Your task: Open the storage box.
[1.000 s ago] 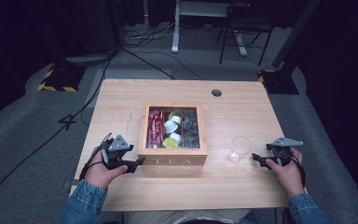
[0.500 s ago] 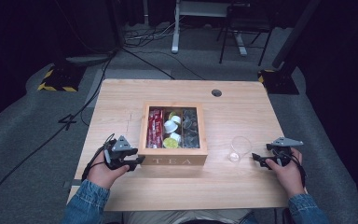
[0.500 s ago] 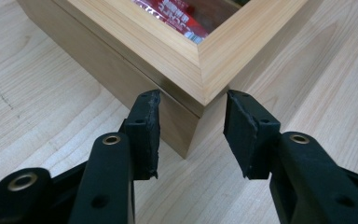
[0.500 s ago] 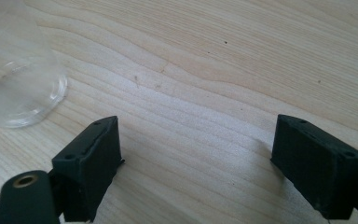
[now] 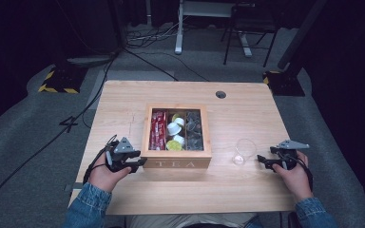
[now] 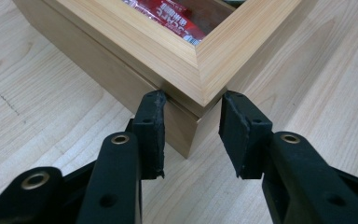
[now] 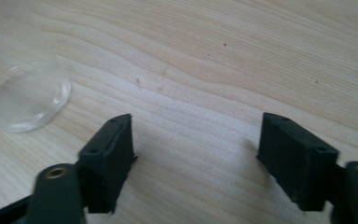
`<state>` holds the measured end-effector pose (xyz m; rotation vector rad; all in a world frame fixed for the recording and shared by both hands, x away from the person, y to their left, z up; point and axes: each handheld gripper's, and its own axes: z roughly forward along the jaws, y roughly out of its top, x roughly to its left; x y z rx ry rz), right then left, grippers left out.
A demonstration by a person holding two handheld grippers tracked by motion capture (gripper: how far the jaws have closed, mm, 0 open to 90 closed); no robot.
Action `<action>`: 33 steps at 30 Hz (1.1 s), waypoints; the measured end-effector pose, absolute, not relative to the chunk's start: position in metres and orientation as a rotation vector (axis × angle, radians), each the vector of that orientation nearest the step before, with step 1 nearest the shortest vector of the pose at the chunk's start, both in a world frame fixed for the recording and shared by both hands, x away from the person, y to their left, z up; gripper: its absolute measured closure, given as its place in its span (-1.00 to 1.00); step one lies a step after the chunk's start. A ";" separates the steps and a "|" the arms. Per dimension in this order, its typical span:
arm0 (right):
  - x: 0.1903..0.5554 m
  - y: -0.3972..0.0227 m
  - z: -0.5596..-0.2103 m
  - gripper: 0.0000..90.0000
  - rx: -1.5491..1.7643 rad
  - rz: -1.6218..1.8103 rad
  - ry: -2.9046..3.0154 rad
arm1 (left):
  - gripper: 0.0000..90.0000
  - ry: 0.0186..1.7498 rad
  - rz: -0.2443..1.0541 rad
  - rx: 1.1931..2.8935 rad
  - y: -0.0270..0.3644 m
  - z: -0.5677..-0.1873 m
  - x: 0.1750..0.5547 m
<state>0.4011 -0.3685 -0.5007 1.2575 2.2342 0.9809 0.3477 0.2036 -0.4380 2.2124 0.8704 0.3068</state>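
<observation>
A wooden box marked TEA stands mid-table, and its framed lid lies flat on the body. Through the top I see red packets, white and yellow capsules and dark packets. My left gripper is open at the box's front left corner. In the left gripper view the box corner stands between the jaws of the left gripper, and one pad sits by the lid seam. My right gripper is wide open over bare wood, a little right of a clear glass.
The right gripper view has the glass at upper left, beyond the right gripper. A round cable hole is at the table's far edge. Cables, chair legs and stands are on the floor behind.
My left hand has edged slightly forward toward the box's corner. The right hand and the glass have not moved.
</observation>
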 end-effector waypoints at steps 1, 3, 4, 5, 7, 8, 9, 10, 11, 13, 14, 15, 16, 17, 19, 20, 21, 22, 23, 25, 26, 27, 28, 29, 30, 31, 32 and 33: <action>0.401 -0.368 -0.501 -0.35 1.257 0.981 2.234 | 0.37 0.870 0.307 2.212 0.204 -0.438 0.348; 0.399 -0.368 -0.493 -0.34 1.243 0.965 2.245 | 0.37 0.868 0.306 2.216 0.203 -0.435 0.348; 0.398 -0.367 -0.489 -0.31 1.234 0.970 2.250 | 0.37 0.866 0.307 2.219 0.203 -0.435 0.348; 0.398 -0.367 -0.489 -0.31 1.234 0.970 2.250 | 0.37 0.866 0.307 2.219 0.203 -0.435 0.348; 0.394 -0.366 -0.476 -0.25 1.214 0.964 2.259 | 0.37 0.864 0.297 2.221 0.204 -0.434 0.349; 0.393 -0.366 -0.472 -0.21 1.220 0.959 2.267 | 0.37 0.866 0.295 2.219 0.204 -0.434 0.349; 0.391 -0.365 -0.468 -0.19 1.222 0.957 2.275 | 0.37 0.866 0.295 2.219 0.204 -0.434 0.349; 0.390 -0.364 -0.464 -0.19 1.226 0.962 2.283 | 0.37 0.863 0.296 2.219 0.204 -0.432 0.350; 0.390 -0.364 -0.464 -0.19 1.226 0.962 2.283 | 0.37 0.863 0.296 2.219 0.204 -0.432 0.350; 0.388 -0.361 -0.456 -0.18 1.205 0.970 2.293 | 0.37 0.868 0.293 2.217 0.204 -0.430 0.350; 0.386 -0.357 -0.447 -0.19 1.175 0.980 2.297 | 0.37 0.866 0.290 2.213 0.205 -0.429 0.350; 0.386 -0.357 -0.447 -0.19 1.175 0.980 2.297 | 0.37 0.867 0.291 2.210 0.205 -0.428 0.350; 0.384 -0.354 -0.441 -0.19 1.160 0.988 2.297 | 0.37 0.865 0.291 2.207 0.205 -0.428 0.350; 0.384 -0.353 -0.438 -0.20 1.154 0.998 2.296 | 0.37 0.861 0.300 2.211 0.205 -0.426 0.350; 0.384 -0.351 -0.431 -0.20 1.144 1.019 2.291 | 0.37 0.856 0.317 2.209 0.204 -0.423 0.350; 0.384 -0.350 -0.428 -0.20 1.140 1.034 2.291 | 0.37 0.855 0.324 2.204 0.204 -0.422 0.350; 0.384 -0.350 -0.428 -0.20 1.140 1.034 2.291 | 0.37 0.855 0.324 2.204 0.204 -0.422 0.350; 0.384 -0.347 -0.421 -0.21 1.132 1.059 2.293 | 0.37 0.850 0.338 2.194 0.205 -0.420 0.350; 0.384 -0.347 -0.421 -0.21 1.132 1.059 2.293 | 0.37 0.850 0.338 2.194 0.205 -0.420 0.350; 0.384 -0.340 -0.407 -0.22 1.094 1.102 2.294 | 0.38 0.842 0.357 2.165 0.206 -0.417 0.350; 0.384 -0.337 -0.404 -0.22 1.082 1.114 2.296 | 0.38 0.842 0.359 2.156 0.206 -0.416 0.350; 0.384 -0.334 -0.399 -0.22 1.064 1.126 2.296 | 0.39 0.838 0.362 2.151 0.207 -0.415 0.350; 0.385 -0.330 -0.395 -0.23 1.049 1.140 2.298 | 0.39 0.838 0.365 2.145 0.207 -0.415 0.350; 0.385 -0.327 -0.391 -0.24 1.032 1.153 2.303 | 0.39 0.835 0.376 2.138 0.207 -0.414 0.350; 0.385 -0.327 -0.391 -0.24 1.032 1.153 2.303 | 0.40 0.835 0.376 2.138 0.207 -0.414 0.350; 0.386 -0.323 -0.387 -0.26 1.020 1.163 2.307 | 0.40 0.839 0.381 2.126 0.207 -0.413 0.350; 0.389 -0.317 -0.382 -0.29 0.996 1.179 2.311 | 0.41 0.835 0.392 2.119 0.207 -0.411 0.350; 0.390 -0.314 -0.380 -0.30 0.984 1.182 2.316 | 0.41 0.834 0.401 2.116 0.208 -0.410 0.350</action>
